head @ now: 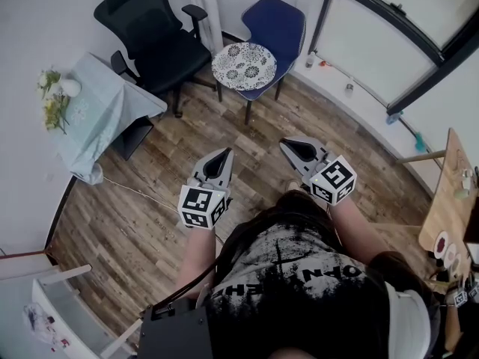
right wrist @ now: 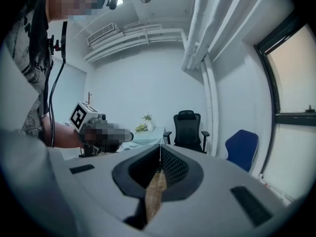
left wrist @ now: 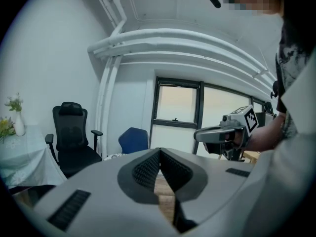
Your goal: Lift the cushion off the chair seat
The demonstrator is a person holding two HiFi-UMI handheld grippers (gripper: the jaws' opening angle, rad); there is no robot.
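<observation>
The round cushion with a white and grey flower pattern lies flat on the seat of the blue padded chair, which stands near the wall on the wooden plank floor. Just beside this chair, to its left in the head view, stands a black office chair with armrests. Further left there is a tabletop covered with a pale blue cloth, and a bunch of yellow and white flowers stands on it. The person holds both tools in front of the body, well apart from the cushion. The left claw has its jaws pressed together with nothing between them, and it points toward the chairs. The right claw is also fully closed and holds nothing.
</observation>
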